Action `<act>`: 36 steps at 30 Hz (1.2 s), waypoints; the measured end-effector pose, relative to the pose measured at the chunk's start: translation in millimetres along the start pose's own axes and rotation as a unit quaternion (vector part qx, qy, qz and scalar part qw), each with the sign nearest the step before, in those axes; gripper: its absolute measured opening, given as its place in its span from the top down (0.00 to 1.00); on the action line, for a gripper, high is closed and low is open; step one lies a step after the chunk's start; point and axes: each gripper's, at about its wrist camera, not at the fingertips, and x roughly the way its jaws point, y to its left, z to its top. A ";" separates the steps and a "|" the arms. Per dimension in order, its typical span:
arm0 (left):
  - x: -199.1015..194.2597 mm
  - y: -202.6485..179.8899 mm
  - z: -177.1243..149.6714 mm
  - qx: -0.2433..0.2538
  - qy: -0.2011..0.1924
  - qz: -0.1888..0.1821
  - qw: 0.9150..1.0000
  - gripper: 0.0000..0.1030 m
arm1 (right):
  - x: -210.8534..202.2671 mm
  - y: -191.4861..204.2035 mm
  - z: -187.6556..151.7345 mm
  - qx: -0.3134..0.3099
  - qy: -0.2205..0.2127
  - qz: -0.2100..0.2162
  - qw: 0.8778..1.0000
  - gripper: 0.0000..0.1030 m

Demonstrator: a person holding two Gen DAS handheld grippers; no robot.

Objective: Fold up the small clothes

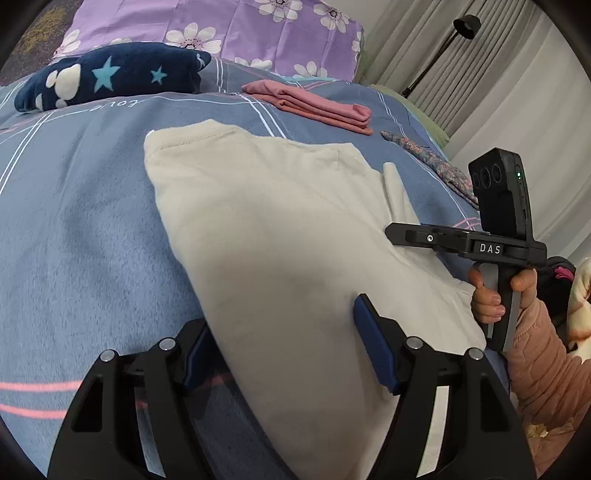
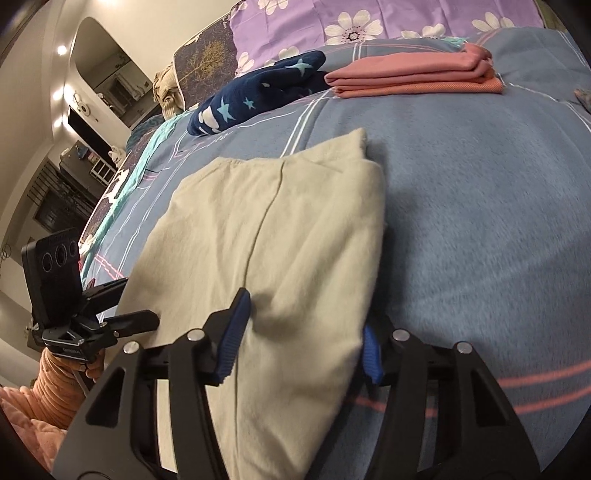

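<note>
A cream garment (image 1: 277,221) lies folded on the blue blanket (image 1: 74,221). In the left wrist view its near end runs between the fingers of my left gripper (image 1: 286,349). The jaws stand wide, one blue pad (image 1: 373,343) on the cloth and the other beside its left edge. In the right wrist view the same garment (image 2: 295,221) fills the gap of my right gripper (image 2: 301,347). Its left pad (image 2: 232,339) touches the cloth and its right pad is half hidden behind the cloth's edge. Each gripper shows from the side in the other view, right gripper (image 1: 391,232) and left gripper (image 2: 142,301).
A folded pink stack (image 1: 314,105) lies beyond the garment. A navy star-patterned cloth (image 1: 110,74) sits at the back left below a purple flowered pillow (image 1: 221,26). A small floral cloth (image 1: 436,162) lies at the right. A floor lamp (image 1: 465,26) and curtains stand past the bed's right edge.
</note>
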 end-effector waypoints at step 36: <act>-51.1 -152.6 63.3 0.184 -0.111 0.022 0.976 0.78 | -194.9 82.3 -32.3 -0.109 -0.242 -0.193 0.944 0.86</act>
